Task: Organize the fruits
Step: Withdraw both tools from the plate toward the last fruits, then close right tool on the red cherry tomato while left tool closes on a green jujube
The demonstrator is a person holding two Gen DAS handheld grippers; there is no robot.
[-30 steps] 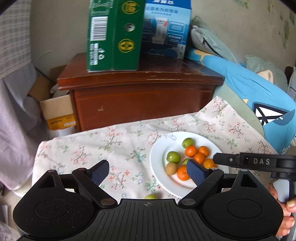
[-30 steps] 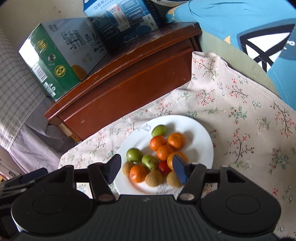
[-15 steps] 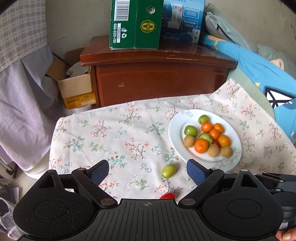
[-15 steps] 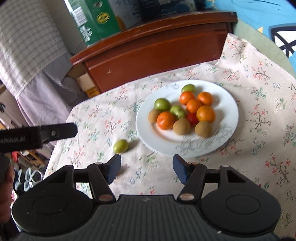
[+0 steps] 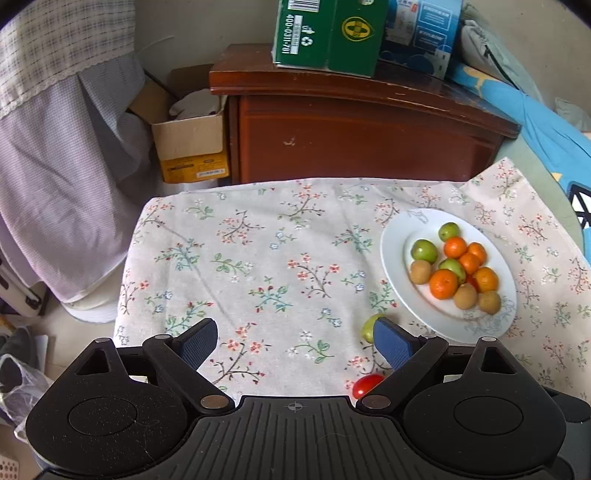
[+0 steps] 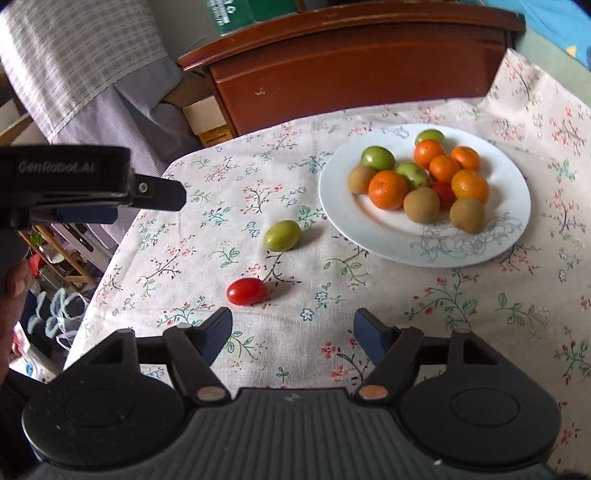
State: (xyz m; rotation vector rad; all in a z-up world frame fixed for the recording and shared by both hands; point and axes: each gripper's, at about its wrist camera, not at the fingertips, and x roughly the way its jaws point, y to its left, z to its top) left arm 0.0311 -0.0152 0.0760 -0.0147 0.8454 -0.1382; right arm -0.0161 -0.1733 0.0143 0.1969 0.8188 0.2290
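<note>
A white plate [image 6: 480, 243] on the floral cloth holds several oranges, green fruits, brown kiwis and a red tomato; it also shows in the left wrist view [image 5: 391, 266]. A loose green fruit [image 6: 282, 235] and a red cherry tomato [image 6: 246, 291] lie on the cloth left of the plate. In the left wrist view the green fruit [image 5: 368, 326] and the tomato [image 5: 366, 384] sit by the right finger. My left gripper [image 5: 295, 345] is open and empty. My right gripper [image 6: 292, 334] is open and empty, just nearer than the tomato.
A brown wooden cabinet [image 5: 362, 136] stands behind the table with green and blue boxes [image 5: 328, 33] on top. A cardboard box [image 5: 190, 147] and hanging cloth [image 5: 55, 155] are at the left. The left gripper's body [image 6: 74, 184] shows at the left of the right wrist view.
Both grippers have pulled back from the plate toward the near table edge. The loose green fruit and the cherry tomato have come into view. Both jaws stay open.
</note>
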